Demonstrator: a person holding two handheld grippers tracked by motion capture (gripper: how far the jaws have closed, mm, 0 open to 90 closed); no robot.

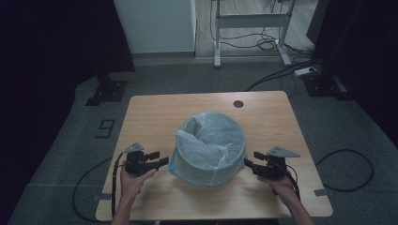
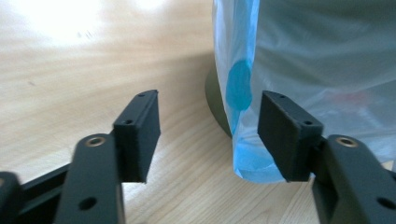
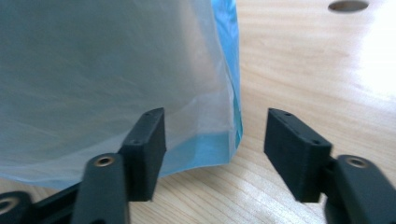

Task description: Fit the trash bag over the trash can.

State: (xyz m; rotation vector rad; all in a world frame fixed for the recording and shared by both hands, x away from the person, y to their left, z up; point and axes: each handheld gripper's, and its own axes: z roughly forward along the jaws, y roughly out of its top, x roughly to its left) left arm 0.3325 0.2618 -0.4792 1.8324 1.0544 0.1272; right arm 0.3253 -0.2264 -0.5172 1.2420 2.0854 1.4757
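Mid-table sits a bin lined with a thin blue bag; the film looks soft, slippery and light, best pinched at its hanging hem. Left gripper and right gripper flank it, jaws apart, holding nothing.

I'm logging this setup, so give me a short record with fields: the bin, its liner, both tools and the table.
bin: round, near the middle of the table, mostly covered by its liner
liner: translucent blue bag lining the bin, folded over the rim and hanging down the outside
left tool: open, beside the bin's left side, the bag's hanging fold by one pad
right tool: open, at the bin's right side, the bag's lower edge in front of the jaws, not pinched
table feature: round hole behind the bin
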